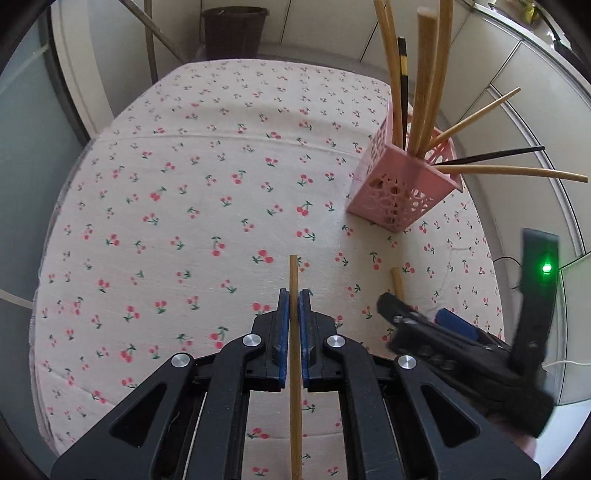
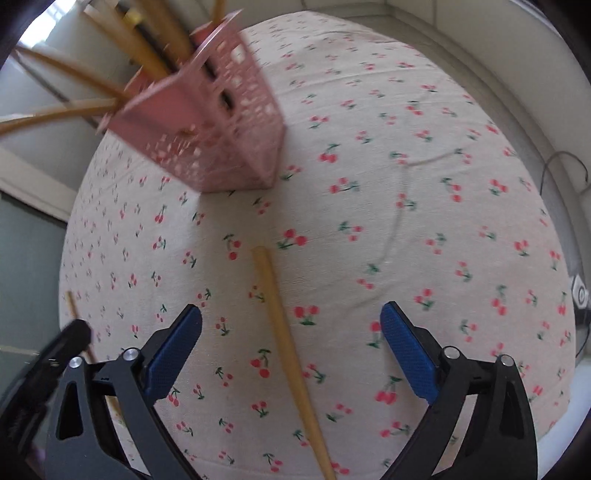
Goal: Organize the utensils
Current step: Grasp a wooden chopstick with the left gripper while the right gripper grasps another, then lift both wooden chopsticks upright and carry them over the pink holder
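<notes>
My left gripper (image 1: 294, 295) is shut on a thin wooden chopstick (image 1: 294, 354) that runs straight between its blue pads and sticks out ahead. A pink perforated holder (image 1: 402, 184) stands at the right with several wooden and dark utensils in it. My right gripper (image 2: 291, 321) is open wide over a thicker wooden stick (image 2: 286, 339) lying on the cloth between its fingers, not touching it. The holder (image 2: 218, 129) is ahead to the left in the right wrist view. The right gripper also shows in the left wrist view (image 1: 417, 325), the left gripper in the right wrist view (image 2: 48, 369).
A cherry-print cloth (image 1: 184, 184) covers the table. A dark bin (image 1: 232, 33) stands on the floor beyond the far edge. White cabinets run along the right, with a cable (image 2: 565, 173) by the table's right edge.
</notes>
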Available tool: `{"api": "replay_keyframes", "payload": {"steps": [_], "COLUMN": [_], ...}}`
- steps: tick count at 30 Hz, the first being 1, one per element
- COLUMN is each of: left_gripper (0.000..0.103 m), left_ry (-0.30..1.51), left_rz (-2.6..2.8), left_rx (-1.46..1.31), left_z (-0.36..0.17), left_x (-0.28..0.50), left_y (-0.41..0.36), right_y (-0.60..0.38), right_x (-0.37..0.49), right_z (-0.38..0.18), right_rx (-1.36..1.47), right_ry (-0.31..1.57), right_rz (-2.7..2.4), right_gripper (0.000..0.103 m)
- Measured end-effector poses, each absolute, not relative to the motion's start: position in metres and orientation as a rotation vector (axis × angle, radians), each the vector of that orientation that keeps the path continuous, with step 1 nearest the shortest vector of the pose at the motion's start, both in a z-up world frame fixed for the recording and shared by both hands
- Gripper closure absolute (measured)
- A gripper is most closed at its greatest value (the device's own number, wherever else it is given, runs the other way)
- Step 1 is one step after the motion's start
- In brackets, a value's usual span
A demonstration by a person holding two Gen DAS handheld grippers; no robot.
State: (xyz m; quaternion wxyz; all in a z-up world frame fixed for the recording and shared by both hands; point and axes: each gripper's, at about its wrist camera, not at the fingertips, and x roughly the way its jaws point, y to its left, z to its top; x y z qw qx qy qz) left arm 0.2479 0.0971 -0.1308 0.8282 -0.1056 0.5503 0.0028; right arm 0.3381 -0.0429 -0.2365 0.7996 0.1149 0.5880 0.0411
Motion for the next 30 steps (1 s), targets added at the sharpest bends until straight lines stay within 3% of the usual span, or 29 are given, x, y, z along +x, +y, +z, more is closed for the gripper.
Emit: {"api": "replay_keyframes", "payload": {"steps": [2,4,7,8,18,30], "left_gripper": [0.098,0.098,0.098,0.098,0.098,0.098], "left_ry": [1.166,1.166,1.160,1.156,1.053,0.856], "left_rz": [0.008,0.016,0.001,-0.007,-0.165,-0.267], "left_rx": [-0.222,-0.213,-0.202,-0.198,-0.229,-0.223], "left_z": [-0.128,-0.131,-0.131,-0.130,-0.108,-0.053], "left_x": [0.244,0.244,0.243,0.242,0.232,0.191], "left_y": [0.108,0.110,0.108,0.106,0.086,0.067], "right_y": [-0.028,-0.024,-0.037,-0.047,-0.124,-0.141], "right_x": [0.336,0.336,0.339,0.340,0.316,0.257], "right_z": [-0.235,-0.233,-0.231,-0.232,-0.200,-0.101], "right_rx": [0.122,0.079,0.143,0.189,0.449,0.417], "right_ry": [1.208,1.187,1.208,1.219,1.153,0.886], "right_rz": [0.071,0.076,0.097,0.100,0.142,0.184], "right_gripper": [0.028,0.060,0.089,0.094,0.095,0.095]}}
